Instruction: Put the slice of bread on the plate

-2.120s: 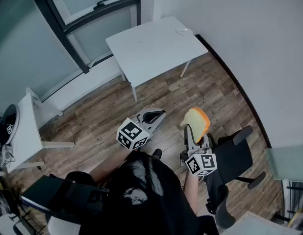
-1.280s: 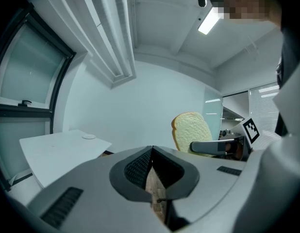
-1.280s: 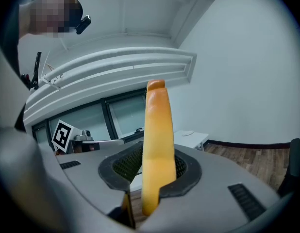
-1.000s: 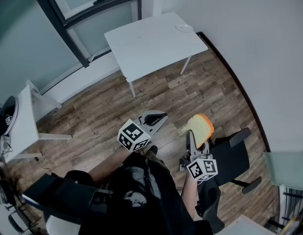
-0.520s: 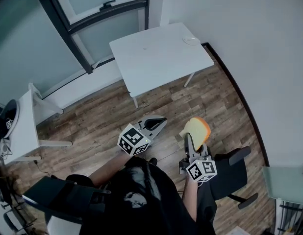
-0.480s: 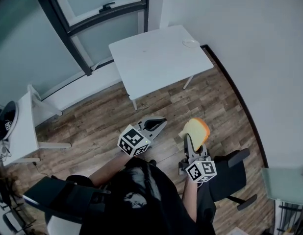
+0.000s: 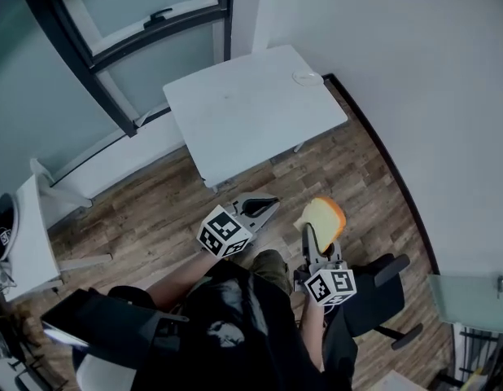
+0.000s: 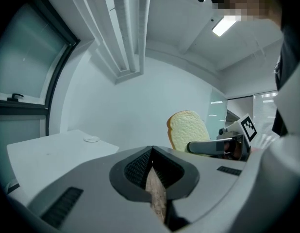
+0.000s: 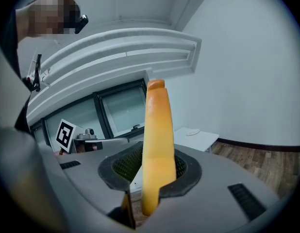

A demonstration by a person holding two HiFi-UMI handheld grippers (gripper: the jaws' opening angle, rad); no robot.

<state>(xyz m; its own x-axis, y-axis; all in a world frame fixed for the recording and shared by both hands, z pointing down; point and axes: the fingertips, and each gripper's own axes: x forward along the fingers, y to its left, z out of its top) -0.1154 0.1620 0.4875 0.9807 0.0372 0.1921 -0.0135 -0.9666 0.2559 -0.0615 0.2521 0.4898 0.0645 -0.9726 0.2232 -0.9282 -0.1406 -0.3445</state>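
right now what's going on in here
A person holds a gripper in each hand. The right gripper is shut on the slice of bread, which stands on edge above the wood floor. The left gripper is shut and empty. The plate sits at the far corner of the white table, so the bread isn't on it yet.

The head view looks steeply down from above the person onto the left gripper [image 7: 268, 206], the right gripper [image 7: 314, 235], the wooden floor [image 7: 349, 169] and the white table [image 7: 251, 112] beyond them. Each gripper view sits low behind its own jaws and faces almost level toward that table and its plate [image 7: 307, 77]. The right one has the slice of bread [image 7: 323, 218] close up and edge-on. Each gripper view also catches the other gripper at its side.
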